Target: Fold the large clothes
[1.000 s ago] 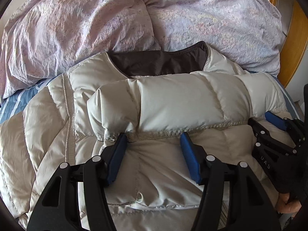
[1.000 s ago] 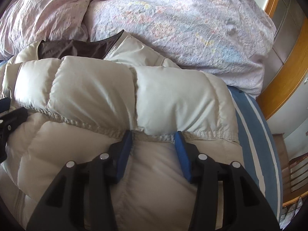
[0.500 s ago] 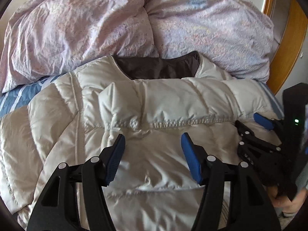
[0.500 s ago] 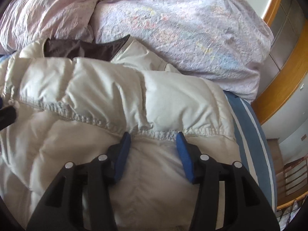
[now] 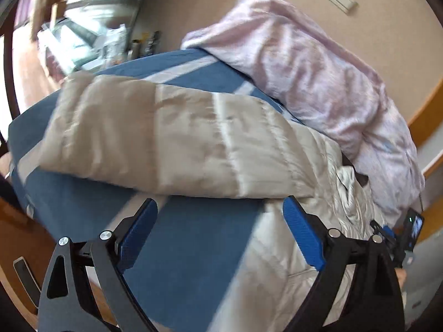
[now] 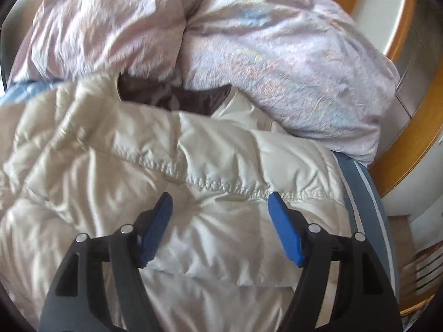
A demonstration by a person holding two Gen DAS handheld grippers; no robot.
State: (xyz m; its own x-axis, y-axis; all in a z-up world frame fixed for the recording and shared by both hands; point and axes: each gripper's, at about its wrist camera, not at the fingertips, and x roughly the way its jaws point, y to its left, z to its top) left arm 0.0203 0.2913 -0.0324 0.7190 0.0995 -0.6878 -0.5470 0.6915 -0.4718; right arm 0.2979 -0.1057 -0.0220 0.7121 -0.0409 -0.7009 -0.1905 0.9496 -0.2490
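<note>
Left wrist view: one cream quilted puffer jacket [image 5: 171,141] lies on a blue bed sheet [image 5: 193,251] with pale stripes, its stretched-out sleeve running as a long padded tube from the left edge of the bed toward the lilac duvet [image 5: 318,77] on the right. The picture is motion-blurred. The left gripper [image 5: 220,231] hangs just short of that sleeve, its two blue ribbed pads [image 5: 138,235] spread wide and opening further, with only sheet and jacket hem beneath and nothing pinched. At the far right edge a part of the right gripper [image 5: 387,235] shows beside the jacket.

Right wrist view: the jacket [image 6: 110,166] has its dark brown collar lining [image 6: 177,96] pointing up at the crumpled duvet [image 6: 277,49], and one folded sleeve lies crosswise below the collar, edged by a stitched seam. The shell is glossy, puffed and creased. The right gripper [image 6: 218,218] sits over the jacket body just below that seam, jaws parting, pads [image 6: 285,229] clear of the fabric.
</note>
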